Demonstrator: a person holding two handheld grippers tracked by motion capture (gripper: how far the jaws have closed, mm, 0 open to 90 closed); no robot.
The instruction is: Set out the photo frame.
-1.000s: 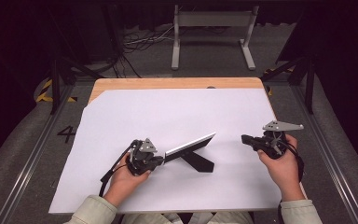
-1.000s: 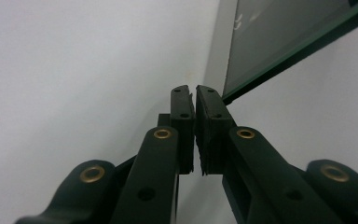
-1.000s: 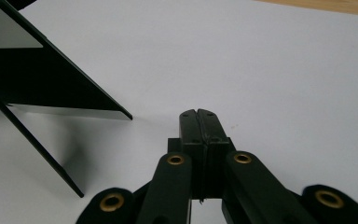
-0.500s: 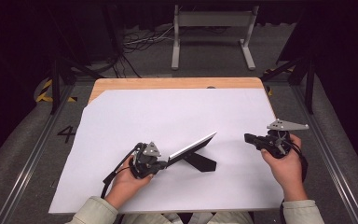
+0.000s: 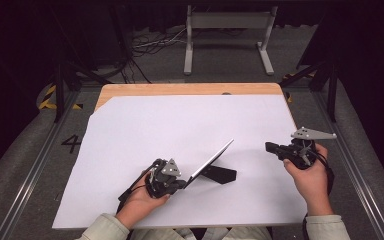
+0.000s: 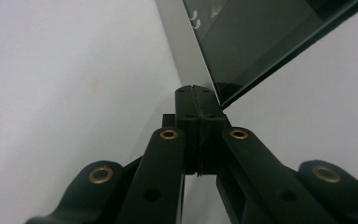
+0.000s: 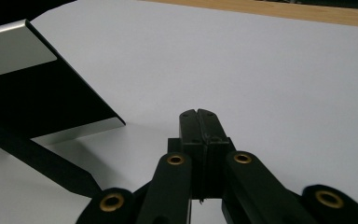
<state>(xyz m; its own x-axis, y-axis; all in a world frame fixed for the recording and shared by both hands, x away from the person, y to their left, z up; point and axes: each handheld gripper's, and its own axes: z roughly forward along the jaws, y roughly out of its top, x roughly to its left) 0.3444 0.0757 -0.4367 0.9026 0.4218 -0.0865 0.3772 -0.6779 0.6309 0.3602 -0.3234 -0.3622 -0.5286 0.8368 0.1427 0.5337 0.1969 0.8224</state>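
Left gripper (image 5: 182, 183), closed, touches the tilted tablet's (image 5: 211, 162) lower corner.

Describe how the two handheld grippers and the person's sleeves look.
Both the left gripper and the right gripper are black, each topped by a grey three-cornered plate and trailing a black cable. In the gripper views, flat black linkage arms carry brass-coloured rivets. The person's sleeves are pale, light-coloured fabric.

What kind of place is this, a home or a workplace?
Probably a lab or recording workspace, not a home: a table covered with a white sheet, metal frame rails beside it, loose cables on the grey floor, and dark surroundings.
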